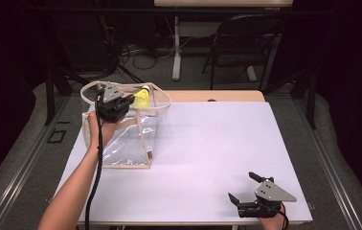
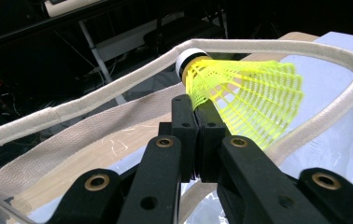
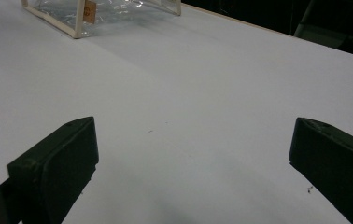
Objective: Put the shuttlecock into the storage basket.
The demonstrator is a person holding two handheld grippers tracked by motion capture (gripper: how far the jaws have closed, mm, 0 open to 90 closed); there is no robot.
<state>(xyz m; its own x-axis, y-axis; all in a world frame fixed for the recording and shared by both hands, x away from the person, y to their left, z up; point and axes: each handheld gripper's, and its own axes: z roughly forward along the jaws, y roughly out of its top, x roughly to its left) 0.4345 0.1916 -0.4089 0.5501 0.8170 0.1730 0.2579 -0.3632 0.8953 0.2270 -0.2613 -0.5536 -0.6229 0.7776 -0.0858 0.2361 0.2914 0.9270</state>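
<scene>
Pinching a yellow shuttlecock (image 2: 240, 95) by its skirt, the left gripper (image 1: 113, 106) hangs over the open mouth of the clear bag (image 1: 131, 139) at the table's (image 1: 208, 143) far left corner, forearm stretched forward. Wide bare tabletop separates it from the right gripper (image 1: 246, 189), jaws spread, low near the front edge.

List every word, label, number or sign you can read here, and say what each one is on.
No text can be read.
Small orange tag on the corner seam of the clear bag: any print is too blurred to read; it also shows as a speck in the high view.
Yellow shuttlecock held by the left gripper: no print visible.
Right gripper: no marking visible.
</scene>
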